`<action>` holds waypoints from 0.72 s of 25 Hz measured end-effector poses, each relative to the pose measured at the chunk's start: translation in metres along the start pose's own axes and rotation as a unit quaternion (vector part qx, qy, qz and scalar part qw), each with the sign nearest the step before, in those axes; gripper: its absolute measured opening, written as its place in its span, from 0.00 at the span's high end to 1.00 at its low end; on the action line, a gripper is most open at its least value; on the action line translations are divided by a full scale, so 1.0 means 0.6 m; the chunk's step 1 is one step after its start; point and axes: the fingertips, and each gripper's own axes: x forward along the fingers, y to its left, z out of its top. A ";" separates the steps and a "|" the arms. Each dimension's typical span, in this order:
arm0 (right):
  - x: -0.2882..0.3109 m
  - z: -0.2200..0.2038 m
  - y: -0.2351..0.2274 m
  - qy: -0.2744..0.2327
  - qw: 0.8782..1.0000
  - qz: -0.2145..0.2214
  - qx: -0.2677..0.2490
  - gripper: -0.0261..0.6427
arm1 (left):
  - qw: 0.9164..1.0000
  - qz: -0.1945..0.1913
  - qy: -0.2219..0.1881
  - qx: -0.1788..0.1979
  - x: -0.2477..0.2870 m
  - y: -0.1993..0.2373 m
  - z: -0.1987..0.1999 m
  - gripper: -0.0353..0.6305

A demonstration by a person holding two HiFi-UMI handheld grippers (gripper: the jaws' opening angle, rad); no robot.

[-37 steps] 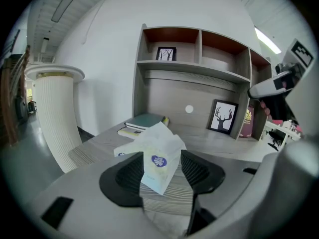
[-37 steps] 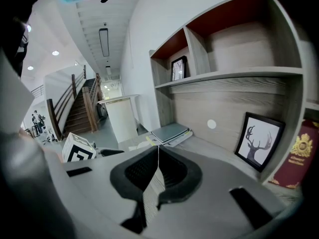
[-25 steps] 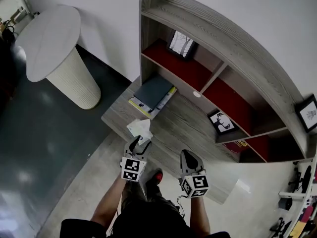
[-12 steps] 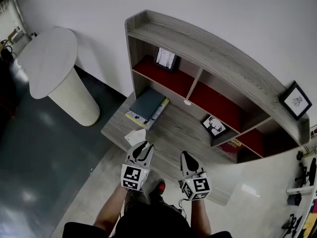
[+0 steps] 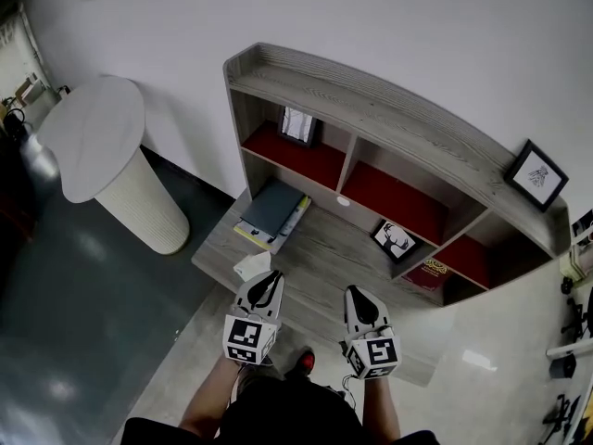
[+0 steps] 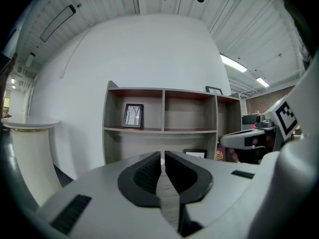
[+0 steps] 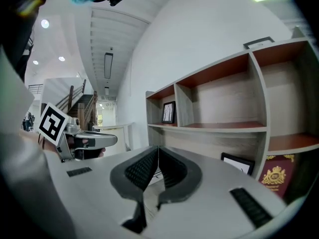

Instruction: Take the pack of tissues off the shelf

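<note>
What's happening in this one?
A person stands at a desk with a shelf unit, a gripper in each hand. The tissue pack lies on the desk near its front left corner, held by neither gripper. The left gripper hovers right next to the pack, its jaws closing with nothing between them. The right gripper is shut and empty, further right.

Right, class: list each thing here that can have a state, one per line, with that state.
left tool: jaws closing, nothing between them
right tool: jaws together, empty
pack of tissues: lying unheld on the lower board, near its front left corner
books: stacked flat
framed picture: upright in the upper left compartment
</note>
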 end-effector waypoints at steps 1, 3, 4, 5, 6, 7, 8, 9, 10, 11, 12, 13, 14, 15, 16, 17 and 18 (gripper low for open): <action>-0.004 0.002 -0.002 -0.002 1.000 -0.002 0.002 0.92 | 1.000 -0.005 0.003 -0.002 -0.001 -0.006 -0.002 0.90; -0.010 0.005 -0.007 -0.005 1.000 -0.005 0.005 0.92 | 1.000 -0.013 0.009 -0.008 0.000 -0.016 -0.005 0.92; -0.013 0.006 -0.009 -0.008 1.000 -0.006 0.007 0.92 | 1.000 -0.016 0.011 -0.009 0.001 -0.020 -0.006 0.92; -0.016 0.007 -0.011 -0.010 1.000 -0.007 0.009 0.92 | 1.000 -0.018 0.013 -0.007 0.002 -0.024 -0.006 0.93; -0.018 0.008 -0.013 -0.012 1.000 -0.007 0.011 0.92 | 1.000 -0.021 0.013 -0.005 0.004 -0.028 -0.006 0.93; -0.020 0.009 -0.015 -0.013 1.000 -0.008 0.012 0.92 | 1.000 -0.024 0.013 -0.002 0.005 -0.033 -0.006 0.93; -0.023 0.009 -0.017 -0.013 1.000 -0.009 0.013 0.92 | 1.000 -0.026 0.013 0.000 0.006 -0.038 -0.004 0.93; -0.024 0.008 -0.019 -0.013 1.000 -0.010 0.013 0.92 | 0.999 -0.029 0.012 0.003 0.008 -0.043 -0.003 0.93; -0.025 0.008 -0.020 -0.013 1.000 -0.011 0.012 0.92 | 0.999 -0.032 0.011 0.005 0.009 -0.046 -0.002 0.93; -0.026 0.008 -0.022 -0.014 1.000 -0.012 0.012 0.92 | 0.999 -0.034 0.011 0.006 0.010 -0.049 0.000 0.93; -0.026 0.010 -0.022 -0.015 1.000 -0.012 0.011 0.92 | 0.999 -0.036 0.010 0.005 0.011 -0.051 0.001 0.93; -0.026 0.011 -0.023 -0.016 1.000 -0.012 0.010 0.92 | 0.999 -0.037 0.009 0.003 0.012 -0.052 0.002 0.93; -0.025 0.012 -0.022 -0.016 1.000 -0.011 0.009 0.92 | 0.999 -0.038 0.009 0.002 0.013 -0.052 0.003 0.93; -0.025 0.012 -0.022 -0.015 1.000 -0.010 0.009 0.92 | 0.999 -0.038 0.009 0.001 0.014 -0.052 0.004 0.93; -0.025 0.012 -0.022 -0.014 1.000 -0.009 0.009 0.92 | 0.999 -0.037 0.009 0.002 0.015 -0.052 0.004 0.93; -0.025 0.011 -0.022 -0.013 1.000 -0.008 0.010 0.92 | 0.999 -0.037 0.009 0.003 0.015 -0.052 0.005 0.93; -0.024 0.011 -0.023 -0.013 1.000 -0.008 0.010 0.92 | 0.999 -0.037 0.009 0.004 0.016 -0.052 0.006 0.93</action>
